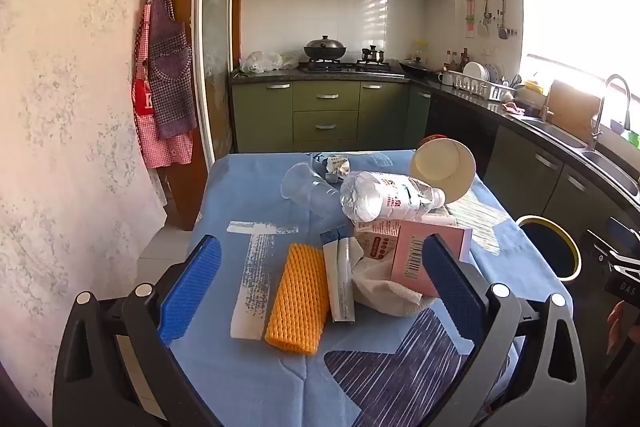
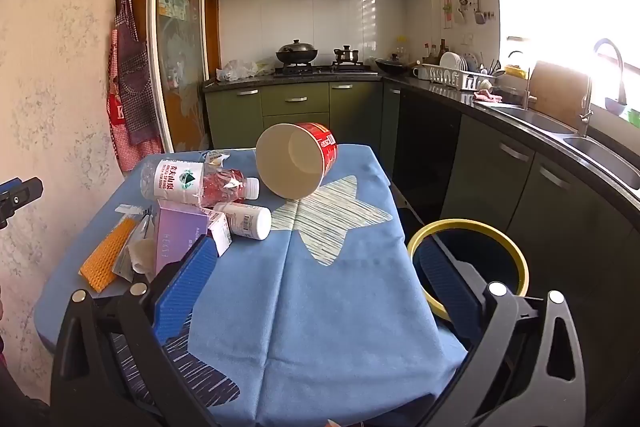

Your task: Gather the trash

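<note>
Left wrist view: the left tool [image 1: 322, 281] hangs released and empty above the blue-clothed bench [image 1: 248, 195], framing an orange ribbed foam sleeve [image 1: 296, 301] and a pink cardboard box [image 1: 430, 255], probably the nearest pickings.

Right wrist view: the right tool [image 2: 316, 279] is likewise released; a red paper bowl [image 2: 298, 159] lies tipped ahead, and the yellow-rimmed dark bin [image 2: 516, 259] stands just beside the bench, apparently for easy dropping.
</note>
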A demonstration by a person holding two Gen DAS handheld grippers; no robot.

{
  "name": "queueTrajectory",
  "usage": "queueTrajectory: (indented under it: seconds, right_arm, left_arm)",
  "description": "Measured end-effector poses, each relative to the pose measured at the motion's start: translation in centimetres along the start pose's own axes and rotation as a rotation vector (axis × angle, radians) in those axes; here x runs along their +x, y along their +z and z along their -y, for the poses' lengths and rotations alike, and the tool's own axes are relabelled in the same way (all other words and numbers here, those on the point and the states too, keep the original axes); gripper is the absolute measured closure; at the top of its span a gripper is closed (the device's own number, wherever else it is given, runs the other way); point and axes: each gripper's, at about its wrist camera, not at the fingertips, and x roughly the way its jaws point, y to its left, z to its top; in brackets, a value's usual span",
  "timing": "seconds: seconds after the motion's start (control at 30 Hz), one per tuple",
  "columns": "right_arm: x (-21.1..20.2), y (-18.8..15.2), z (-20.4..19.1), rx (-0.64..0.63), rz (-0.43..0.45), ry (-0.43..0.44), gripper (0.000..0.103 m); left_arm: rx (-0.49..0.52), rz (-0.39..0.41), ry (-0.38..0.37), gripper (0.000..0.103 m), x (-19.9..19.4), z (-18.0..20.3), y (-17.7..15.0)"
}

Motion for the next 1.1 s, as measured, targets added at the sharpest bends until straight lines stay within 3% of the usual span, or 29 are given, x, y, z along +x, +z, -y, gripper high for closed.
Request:
queueTrajectory:
  seconds: [1.1]
  right_arm:
    - [0.38,-0.10,0.26,0.014,-0.015,0.006,0.006]
  left_arm:
    - [0.023,-0.017,-0.025,0.004,0.63,0.68,-0.43]
